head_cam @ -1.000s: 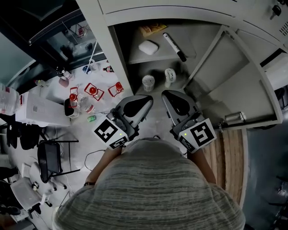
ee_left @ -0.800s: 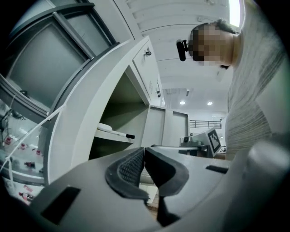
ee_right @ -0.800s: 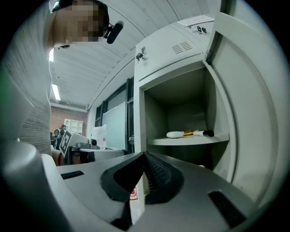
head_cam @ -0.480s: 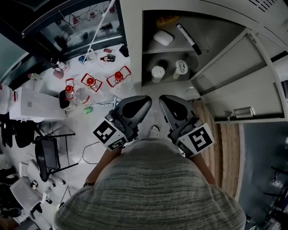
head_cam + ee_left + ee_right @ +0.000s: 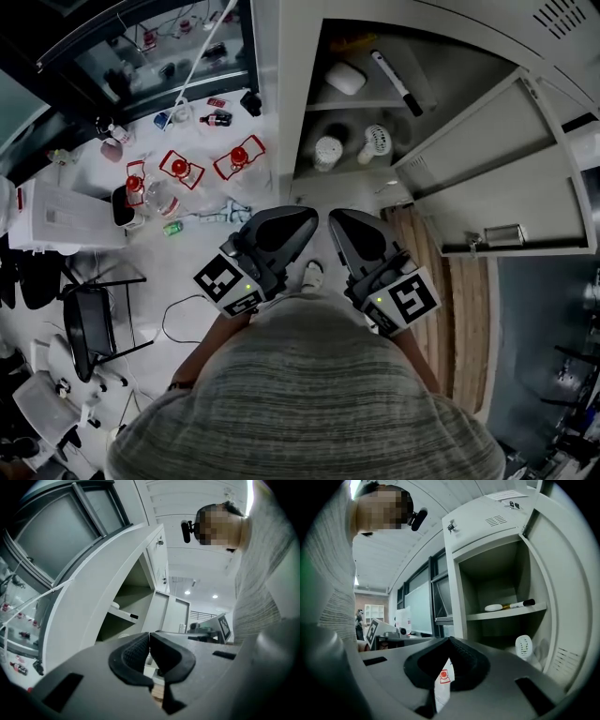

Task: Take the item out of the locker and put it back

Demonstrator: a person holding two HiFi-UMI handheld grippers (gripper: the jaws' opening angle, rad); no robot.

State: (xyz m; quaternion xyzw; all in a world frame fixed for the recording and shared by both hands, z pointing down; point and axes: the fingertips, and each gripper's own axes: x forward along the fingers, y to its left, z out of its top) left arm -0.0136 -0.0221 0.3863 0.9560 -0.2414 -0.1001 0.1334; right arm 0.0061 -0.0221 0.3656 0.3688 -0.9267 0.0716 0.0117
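Note:
The grey locker (image 5: 291,103) stands open ahead of me. On its upper shelf lie a white oval case (image 5: 346,79), a black-capped marker (image 5: 397,82) and a yellow item (image 5: 352,42). Two small white fan-like items (image 5: 327,152) (image 5: 376,141) stand in the lower compartment. My left gripper (image 5: 307,218) and right gripper (image 5: 337,218) hang side by side below the locker, short of its opening, both shut with nothing between the jaws. The right gripper view shows the case (image 5: 493,607), the marker (image 5: 520,604) and one fan (image 5: 524,647) beyond the shut right gripper (image 5: 449,640). The left gripper (image 5: 149,634) points at the locker's side.
The locker door (image 5: 487,169) is swung open to the right, with a latch (image 5: 497,236) on its edge. A table (image 5: 197,202) at the left carries red-framed bottles and small items. A dark chair (image 5: 98,323) stands below it. A wooden floor strip (image 5: 464,319) runs at the right.
The locker has slid up and away in the head view: I have drawn back from it. Both grippers stay shut, close together, and have come away from the lower compartment.

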